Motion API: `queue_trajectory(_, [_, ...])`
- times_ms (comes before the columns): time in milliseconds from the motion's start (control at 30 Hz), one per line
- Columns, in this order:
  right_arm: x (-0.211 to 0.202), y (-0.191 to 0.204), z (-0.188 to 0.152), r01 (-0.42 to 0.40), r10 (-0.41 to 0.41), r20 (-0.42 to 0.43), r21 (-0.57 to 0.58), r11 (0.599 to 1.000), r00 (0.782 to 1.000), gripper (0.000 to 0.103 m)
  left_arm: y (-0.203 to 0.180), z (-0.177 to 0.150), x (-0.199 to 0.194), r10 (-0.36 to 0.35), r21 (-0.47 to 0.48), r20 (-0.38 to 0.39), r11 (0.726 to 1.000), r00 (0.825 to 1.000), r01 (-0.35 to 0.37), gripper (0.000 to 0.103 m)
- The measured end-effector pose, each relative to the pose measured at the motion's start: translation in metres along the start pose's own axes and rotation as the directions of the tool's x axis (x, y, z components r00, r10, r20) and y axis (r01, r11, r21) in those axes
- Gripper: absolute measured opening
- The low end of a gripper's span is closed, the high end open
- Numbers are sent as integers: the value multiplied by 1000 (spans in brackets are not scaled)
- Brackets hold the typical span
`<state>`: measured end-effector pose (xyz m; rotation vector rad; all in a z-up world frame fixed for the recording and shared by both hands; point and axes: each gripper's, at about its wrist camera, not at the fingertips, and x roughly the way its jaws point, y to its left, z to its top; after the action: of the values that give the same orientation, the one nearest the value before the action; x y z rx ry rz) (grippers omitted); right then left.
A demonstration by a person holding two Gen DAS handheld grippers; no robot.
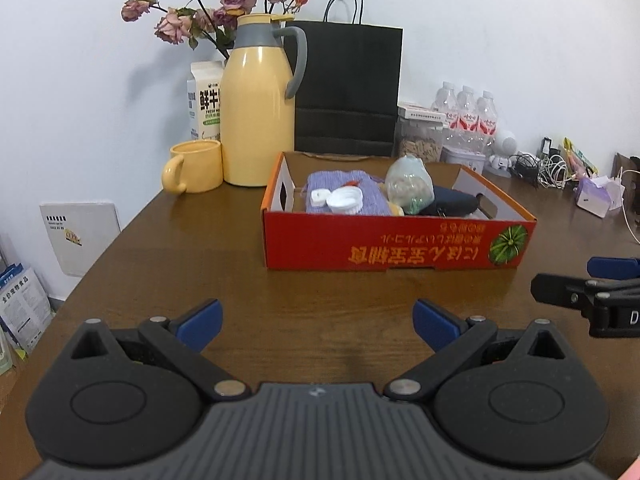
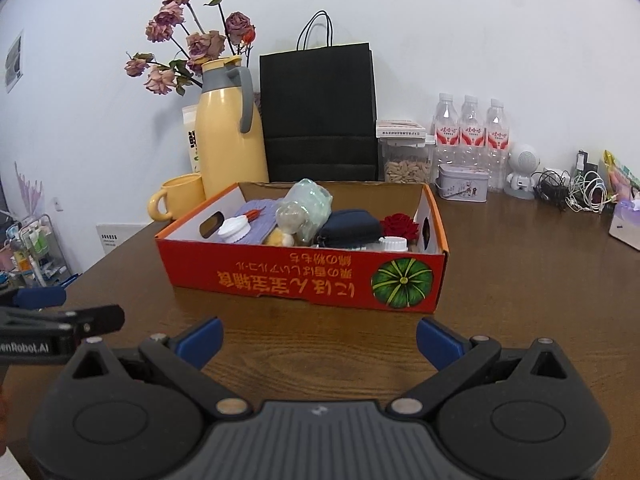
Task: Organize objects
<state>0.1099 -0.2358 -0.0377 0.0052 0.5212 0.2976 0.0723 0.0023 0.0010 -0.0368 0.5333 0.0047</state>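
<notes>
Left wrist view: left gripper (image 1: 316, 325) spread wide and empty above the bare wooden table (image 1: 168, 264), well short of the red cardboard box (image 1: 394, 246) holding a purple knit cloth (image 1: 340, 186), white caps (image 1: 340, 199), a clear bag (image 1: 410, 185) and a dark pouch (image 1: 452, 201); yellow thermos (image 1: 258, 108) and yellow mug (image 1: 196, 166) just left of the box, black paper bag (image 1: 348, 88) behind. Right wrist view: right gripper (image 2: 320, 344) likewise spread and empty, close before the same box, with a red rose (image 2: 400, 226) and a white-capped bottle (image 2: 393, 244) at its right end; three water bottles (image 2: 470, 136) against the wall.
</notes>
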Motion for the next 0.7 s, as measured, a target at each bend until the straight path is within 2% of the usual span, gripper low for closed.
queue_trajectory(700, [-7, 2, -2, 0, 0, 1, 1, 1000, 1000, 103, -2, -1, -9, -8, 10, 3, 1000, 1000, 8, 103])
